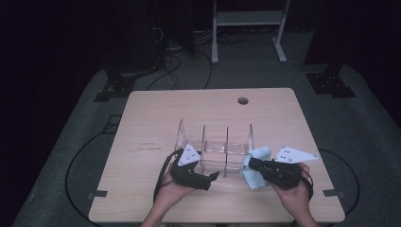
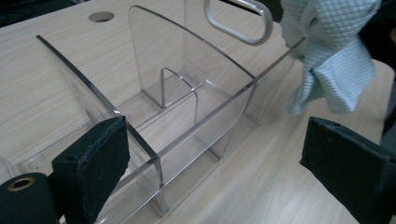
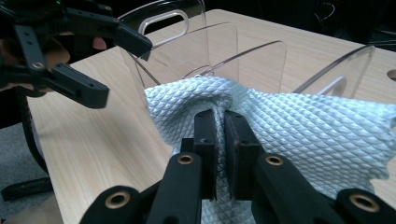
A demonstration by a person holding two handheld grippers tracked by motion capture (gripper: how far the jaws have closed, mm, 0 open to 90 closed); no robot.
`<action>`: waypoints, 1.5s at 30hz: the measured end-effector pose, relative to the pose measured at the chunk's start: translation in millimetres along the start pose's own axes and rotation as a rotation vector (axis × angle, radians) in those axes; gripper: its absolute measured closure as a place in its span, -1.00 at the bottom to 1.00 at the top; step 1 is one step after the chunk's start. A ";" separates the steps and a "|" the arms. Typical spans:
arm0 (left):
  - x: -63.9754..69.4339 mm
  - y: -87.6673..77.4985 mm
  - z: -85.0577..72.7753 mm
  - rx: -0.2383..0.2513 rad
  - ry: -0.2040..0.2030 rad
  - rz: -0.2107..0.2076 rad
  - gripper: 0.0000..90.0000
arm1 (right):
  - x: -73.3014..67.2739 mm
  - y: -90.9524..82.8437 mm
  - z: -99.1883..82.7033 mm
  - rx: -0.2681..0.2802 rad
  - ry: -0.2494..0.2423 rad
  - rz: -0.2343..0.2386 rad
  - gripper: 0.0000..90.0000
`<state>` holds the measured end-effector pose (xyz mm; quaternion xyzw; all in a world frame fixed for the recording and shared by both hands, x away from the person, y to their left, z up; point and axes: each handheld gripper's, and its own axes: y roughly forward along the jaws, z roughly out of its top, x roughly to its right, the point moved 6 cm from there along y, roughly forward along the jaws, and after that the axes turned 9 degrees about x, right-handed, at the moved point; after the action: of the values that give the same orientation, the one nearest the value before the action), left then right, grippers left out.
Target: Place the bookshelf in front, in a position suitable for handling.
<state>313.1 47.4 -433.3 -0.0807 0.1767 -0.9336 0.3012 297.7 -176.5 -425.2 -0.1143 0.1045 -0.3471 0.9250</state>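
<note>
Reaching in from the near edge of the table (image 1: 142, 118), both forearms angle toward a clear acrylic organizer (image 1: 215, 146) that stands between the two tools. The left hand (image 1: 177, 189) cups the left gripper (image 1: 215, 176) from below, its tip aimed at the organizer's near left corner; its jaws stand wide apart with nothing between them, and in the left gripper view one pad (image 2: 100, 158) sits right against a clear wall. The right hand (image 1: 295, 187) holds the right gripper (image 1: 250, 164) pointing leftward at the organizer's right end wall. Its jaws are pressed together on a pale blue cloth (image 3: 299, 126), which bunches around and ahead of the tips, just beside that end wall.

The cloth covers the jaw tips in the high view, so whether it touches the acrylic there is hard to tell. The organizer's transparent dividers blur into each other, and its base is hard to make out.
</note>
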 end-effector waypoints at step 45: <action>-69.7 -19.1 -20.5 0.080 -0.087 -0.039 -0.93 | 17.3 -4.1 -5.5 -0.003 0.032 -0.024 0.86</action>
<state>353.7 108.9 -448.2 -0.1128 0.1245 -0.9412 0.2933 306.4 -191.9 -431.2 -0.1113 0.1181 -0.3599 0.9188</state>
